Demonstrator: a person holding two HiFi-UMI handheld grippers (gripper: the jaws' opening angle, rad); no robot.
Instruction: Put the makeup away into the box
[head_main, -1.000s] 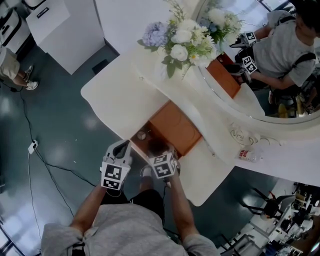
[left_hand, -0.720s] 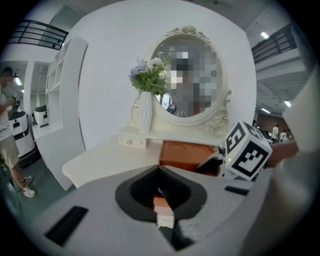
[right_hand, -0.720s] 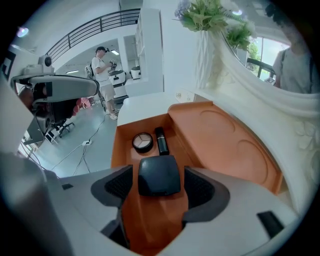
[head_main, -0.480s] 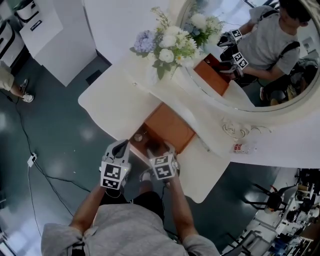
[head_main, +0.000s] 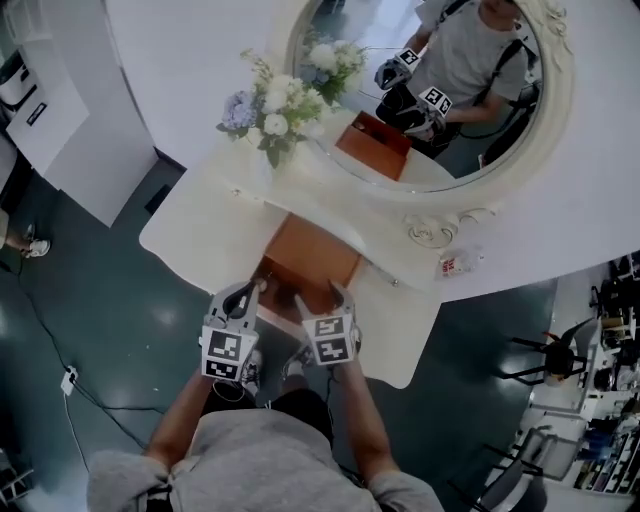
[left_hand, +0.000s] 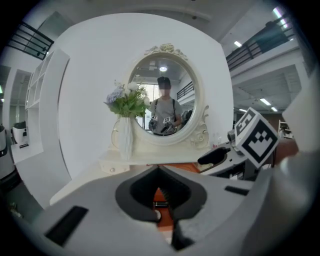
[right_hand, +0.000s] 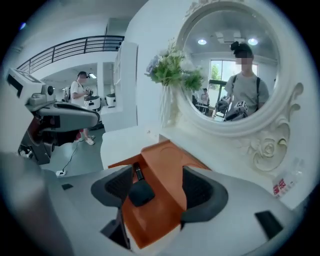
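An orange box (head_main: 318, 252) lies on the white vanity table (head_main: 205, 215) in front of the mirror. In the right gripper view a dark round makeup piece (right_hand: 141, 193) and a dark slim tube (right_hand: 137, 171) rest on the box (right_hand: 165, 165). My right gripper (right_hand: 160, 187) is open, its jaws spread over the box's near end with nothing clamped. My left gripper (left_hand: 159, 170) has its fingertips together and holds nothing; orange box shows through the gap below. In the head view the left gripper (head_main: 250, 292) and right gripper (head_main: 335, 294) sit side by side at the box's near edge.
A white vase of flowers (head_main: 268, 105) stands at the table's back left, before the oval mirror (head_main: 420, 90). A small bottle with a red label (head_main: 455, 265) lies at the right. A white cabinet (head_main: 50, 110) stands left; a cable (head_main: 60, 350) runs over the floor.
The head view has tilted up, bringing the whole mirror into sight. Both grippers stay at the box's near edge, hardly moved.
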